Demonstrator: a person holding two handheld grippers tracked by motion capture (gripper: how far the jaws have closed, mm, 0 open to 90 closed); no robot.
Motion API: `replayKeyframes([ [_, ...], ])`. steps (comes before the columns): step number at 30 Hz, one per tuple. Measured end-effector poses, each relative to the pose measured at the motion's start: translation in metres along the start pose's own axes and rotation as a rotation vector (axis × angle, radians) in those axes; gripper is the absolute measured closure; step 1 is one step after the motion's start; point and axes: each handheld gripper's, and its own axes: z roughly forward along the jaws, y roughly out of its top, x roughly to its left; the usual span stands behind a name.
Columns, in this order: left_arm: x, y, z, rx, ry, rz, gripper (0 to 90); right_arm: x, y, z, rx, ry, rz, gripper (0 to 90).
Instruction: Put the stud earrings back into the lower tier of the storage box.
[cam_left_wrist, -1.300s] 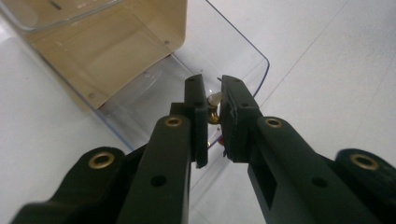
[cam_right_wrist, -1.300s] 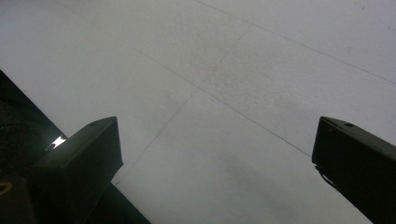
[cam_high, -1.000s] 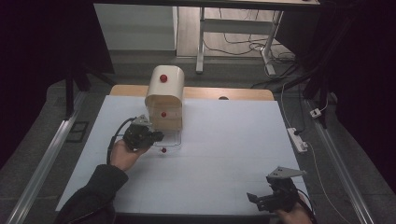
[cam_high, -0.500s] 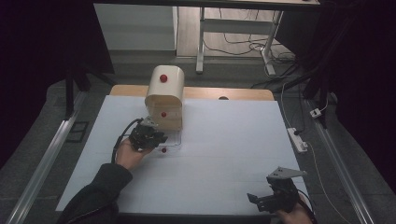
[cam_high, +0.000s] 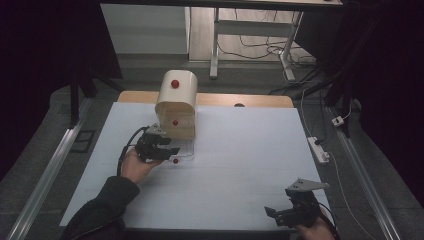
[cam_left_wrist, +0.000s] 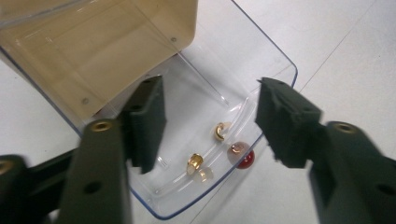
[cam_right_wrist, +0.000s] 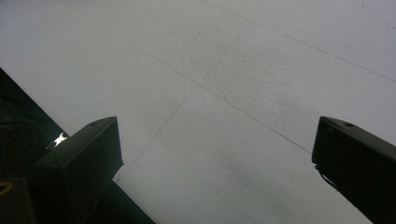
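Observation:
A rounded wooden box (cam_high: 176, 105) with a red knob on top and one on its front stands at the back of the white table (cam_high: 240, 150). From its base a clear plastic drawer (cam_left_wrist: 243, 70) is pulled out, with a small red knob (cam_left_wrist: 245, 158) on its front wall. My left gripper (cam_left_wrist: 212, 93) hovers over this drawer; its jaws have just been opening and now stand apart, pressing on nothing. In the high view the left gripper (cam_high: 167, 150) sits just left of the drawer knob (cam_high: 175, 160). My right gripper (cam_high: 282, 215) is open over bare table (cam_right_wrist: 215, 70) at the front right.
Small brass fittings (cam_left_wrist: 219, 131) sit inside the drawer's front. A wooden board (cam_high: 240, 100) lies under the box at the table's far edge. A white power strip (cam_high: 318, 149) lies off the right side, beside a metal rail. Desk legs and cables stand beyond.
The left gripper's jaws have spread apart at the drawer's front. Both hands have kept their place, and the right gripper looks unchanged.

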Motion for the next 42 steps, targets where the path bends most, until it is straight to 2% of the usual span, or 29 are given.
replayKeyframes([
  [6, 0.001, -0.002, -0.008, -0.018, -0.037, -0.016, 25.3, 0.0, 0.0, 0.0, -0.003, 0.001, 0.0, 1.4],
  [13, 0.0, -0.004, -0.016, -0.027, -0.054, -0.019, 12.1, 0.0, 0.0, 0.0, -0.003, 0.0, 0.0, 1.4],
  [20, -0.001, -0.007, -0.021, -0.021, -0.072, -0.022, 6.1, 0.001, 0.0, -0.001, -0.003, 0.001, -0.007, 1.4],
  [28, 0.001, -0.011, -0.025, -0.037, -0.096, -0.04, 0.7, 0.001, 0.0, -0.001, -0.005, 0.002, -0.012, 1.4],
  [42, 0.0, -0.014, -0.034, -0.062, -0.134, -0.042, 0.0, 0.001, -0.001, -0.002, -0.014, 0.014, -0.011, 1.3],
])
